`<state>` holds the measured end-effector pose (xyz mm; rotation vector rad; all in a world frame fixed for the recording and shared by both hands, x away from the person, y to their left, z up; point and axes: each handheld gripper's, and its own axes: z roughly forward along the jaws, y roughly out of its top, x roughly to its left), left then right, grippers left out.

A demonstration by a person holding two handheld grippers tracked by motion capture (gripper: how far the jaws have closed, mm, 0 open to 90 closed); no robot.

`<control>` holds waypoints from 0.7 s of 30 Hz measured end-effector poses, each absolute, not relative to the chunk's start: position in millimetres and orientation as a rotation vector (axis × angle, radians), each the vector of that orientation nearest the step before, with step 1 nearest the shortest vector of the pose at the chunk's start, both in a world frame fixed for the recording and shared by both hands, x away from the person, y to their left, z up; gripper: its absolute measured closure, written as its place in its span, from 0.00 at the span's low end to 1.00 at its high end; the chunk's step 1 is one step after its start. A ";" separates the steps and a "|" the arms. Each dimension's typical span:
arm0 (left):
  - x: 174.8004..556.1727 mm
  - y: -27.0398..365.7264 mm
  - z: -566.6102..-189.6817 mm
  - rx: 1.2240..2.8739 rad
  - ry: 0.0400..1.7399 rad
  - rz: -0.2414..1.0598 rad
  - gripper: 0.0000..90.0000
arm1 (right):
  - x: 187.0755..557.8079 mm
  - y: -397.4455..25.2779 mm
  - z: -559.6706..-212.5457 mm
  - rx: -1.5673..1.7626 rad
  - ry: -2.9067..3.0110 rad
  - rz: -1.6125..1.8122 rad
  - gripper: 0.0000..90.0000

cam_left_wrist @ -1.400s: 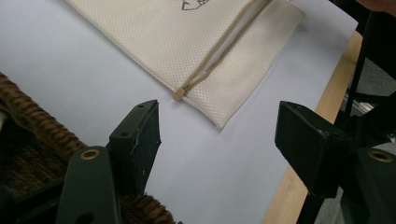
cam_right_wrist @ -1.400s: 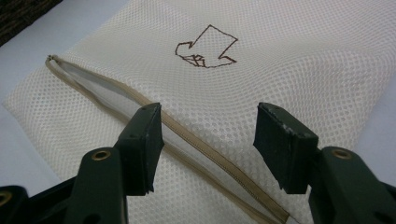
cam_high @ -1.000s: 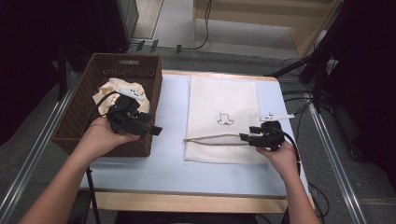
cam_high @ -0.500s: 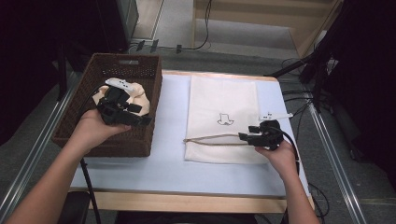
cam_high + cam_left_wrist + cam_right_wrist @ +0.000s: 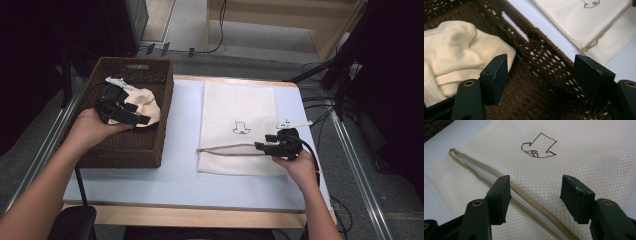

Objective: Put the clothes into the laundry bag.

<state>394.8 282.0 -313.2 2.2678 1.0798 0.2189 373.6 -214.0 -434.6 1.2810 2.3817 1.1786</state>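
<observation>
Both sets of jaws are gaping, holding nothing. The left gripper [image 5: 539,80] is hanging in the basket [image 5: 150,145], cloth [image 5: 456,60] at nine o'clock. The right gripper [image 5: 536,197] is straddling the mesh bag's [image 5: 579,157] zipper [image 5: 529,200]. Likely next: pinching the cloth, opening the bag.

A dark brown woven wicker basket [image 5: 125,145] sits at the left of the pale blue counter [image 5: 180,165], with a crumpled cream cloth [image 5: 145,105] inside it. Just beside it to the right, a flat cream mesh bag [image 5: 235,110] with a tan zipper [image 5: 225,148] and a small brown printed emblem [image 5: 241,128] lies spread out.
</observation>
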 end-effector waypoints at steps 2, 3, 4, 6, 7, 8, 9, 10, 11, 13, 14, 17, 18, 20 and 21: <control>400.1 289.1 -315.9 2.238 1.102 0.206 0.32 | 373.7 -213.9 -434.7 1.283 2.381 1.177 0.47; 402.7 292.5 -316.8 2.229 1.110 0.200 0.32 | 373.7 -213.8 -434.8 1.283 2.381 1.176 0.47; 405.2 295.5 -317.9 2.215 1.125 0.201 0.31 | 373.8 -213.8 -434.9 1.282 2.382 1.175 0.47; 410.8 301.7 -320.8 2.198 1.142 0.203 0.28 | 373.8 -213.5 -434.9 1.283 2.381 1.176 0.47; 413.1 303.9 -322.0 2.197 1.152 0.215 0.28 | 373.8 -213.5 -434.9 1.283 2.381 1.176 0.47; 416.2 307.2 -323.6 2.198 1.161 0.225 0.26 | 373.7 -213.5 -434.9 1.283 2.381 1.176 0.47; 419.4 310.3 -325.3 2.194 1.179 0.244 0.23 | 373.7 -213.4 -434.9 1.282 2.382 1.175 0.47; 426.2 317.0 -328.5 2.184 1.220 0.252 0.16 | 373.8 -213.5 -435.0 1.283 2.382 1.174 0.47; 426.2 317.0 -328.5 2.184 1.220 0.252 0.14 | 373.8 -213.5 -435.0 1.283 2.382 1.174 0.47; 433.1 324.0 -332.1 2.168 1.266 0.261 0.06 | 373.9 -213.6 -435.1 1.284 2.383 1.174 0.47; 435.2 326.1 -333.3 2.163 1.276 0.251 0.06 | 373.9 -213.6 -435.1 1.284 2.383 1.174 0.47; 442.7 333.9 -338.3 2.148 1.298 0.231 0.01 | 374.2 -213.8 -435.2 1.284 2.385 1.176 0.47; 444.6 335.5 -339.7 2.147 1.316 0.249 0.00 | 374.3 -213.6 -435.3 1.283 2.385 1.174 0.47; 448.1 339.2 -342.7 2.148 1.336 0.261 0.00 | 374.2 -213.3 -435.2 1.283 2.385 1.173 0.47; 449.9 341.8 -344.3 2.145 1.347 0.266 0.00 | 374.2 -213.3 -435.2 1.283 2.385 1.173 0.47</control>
